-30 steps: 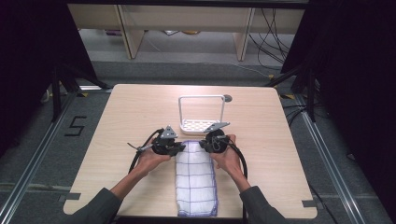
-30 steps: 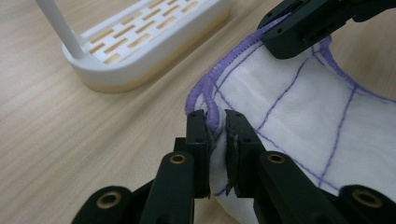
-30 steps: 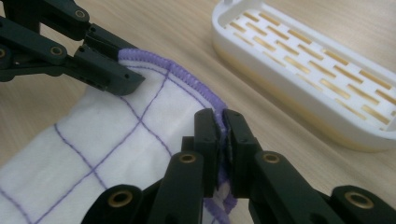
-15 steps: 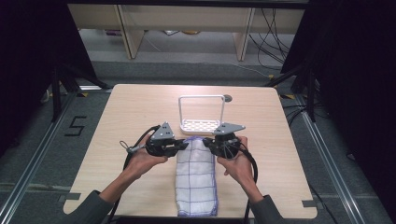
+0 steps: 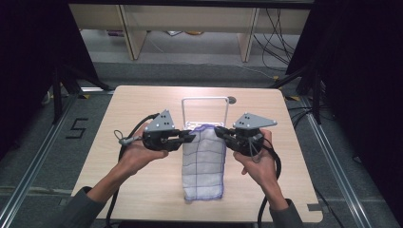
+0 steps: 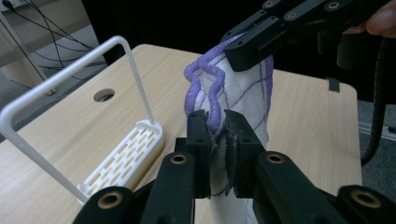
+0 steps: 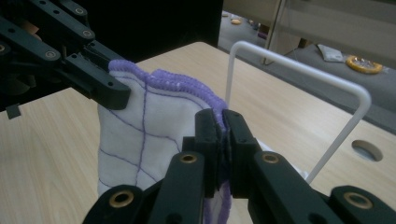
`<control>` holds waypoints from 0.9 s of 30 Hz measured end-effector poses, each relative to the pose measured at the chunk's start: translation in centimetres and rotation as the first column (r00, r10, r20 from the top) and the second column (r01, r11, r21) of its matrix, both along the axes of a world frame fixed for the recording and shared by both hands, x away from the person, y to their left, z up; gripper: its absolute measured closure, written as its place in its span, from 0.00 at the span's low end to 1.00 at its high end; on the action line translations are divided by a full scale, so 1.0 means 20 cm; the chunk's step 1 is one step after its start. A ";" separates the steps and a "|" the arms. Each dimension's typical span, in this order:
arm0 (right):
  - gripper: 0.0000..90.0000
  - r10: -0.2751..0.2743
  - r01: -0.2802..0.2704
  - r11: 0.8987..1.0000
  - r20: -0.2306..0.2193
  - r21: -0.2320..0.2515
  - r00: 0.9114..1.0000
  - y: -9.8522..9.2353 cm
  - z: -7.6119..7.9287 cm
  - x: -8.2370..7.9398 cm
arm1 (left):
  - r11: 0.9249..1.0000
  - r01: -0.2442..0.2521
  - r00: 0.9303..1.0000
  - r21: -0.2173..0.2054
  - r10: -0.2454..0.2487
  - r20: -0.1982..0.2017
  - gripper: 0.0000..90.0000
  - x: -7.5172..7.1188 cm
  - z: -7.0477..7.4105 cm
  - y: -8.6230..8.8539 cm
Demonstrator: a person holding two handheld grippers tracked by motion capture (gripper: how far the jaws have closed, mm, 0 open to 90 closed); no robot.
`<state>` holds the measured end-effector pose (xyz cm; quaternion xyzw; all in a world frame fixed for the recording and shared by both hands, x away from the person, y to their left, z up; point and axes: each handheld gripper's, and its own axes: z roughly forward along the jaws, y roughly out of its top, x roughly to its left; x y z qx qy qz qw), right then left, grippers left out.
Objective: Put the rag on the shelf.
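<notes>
Both jaws clamp the cloth (image 5: 204,156), its top edge now lifted higher.

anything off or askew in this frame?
Nothing damaged or spilled. The cloth is pinched at its far corners by the left gripper and right gripper; its purple top edge bunches between them, its near end trailing on the table. The white rack stands upright.

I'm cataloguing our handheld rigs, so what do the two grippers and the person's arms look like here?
Both the left gripper and the right gripper are black, with two jaws on linkage arms that carry brass-coloured pivot rings, as the gripper views show. Each carries a grey three-cornered plate on top and trails a black cable. The person wears grey sleeves, and the hands are bare.
</notes>
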<state>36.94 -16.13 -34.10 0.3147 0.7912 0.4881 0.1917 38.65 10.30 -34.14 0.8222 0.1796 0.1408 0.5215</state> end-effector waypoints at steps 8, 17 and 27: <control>0.96 -0.019 0.020 1.000 0.043 -0.021 0.999 0.01 0.14 0.08 | 0.998 -0.063 0.998 -0.014 0.063 -0.005 0.90 0.12 0.11 0.01; 0.96 -0.049 0.049 0.999 0.062 -0.001 0.997 0.00 0.31 0.25 | 0.992 -0.123 0.992 -0.019 0.123 0.008 0.90 0.28 0.28 0.02; 0.96 -0.082 0.081 0.997 0.089 0.016 0.993 0.01 0.44 0.38 | 0.985 -0.171 0.983 -0.028 0.173 0.061 0.90 0.41 0.41 0.00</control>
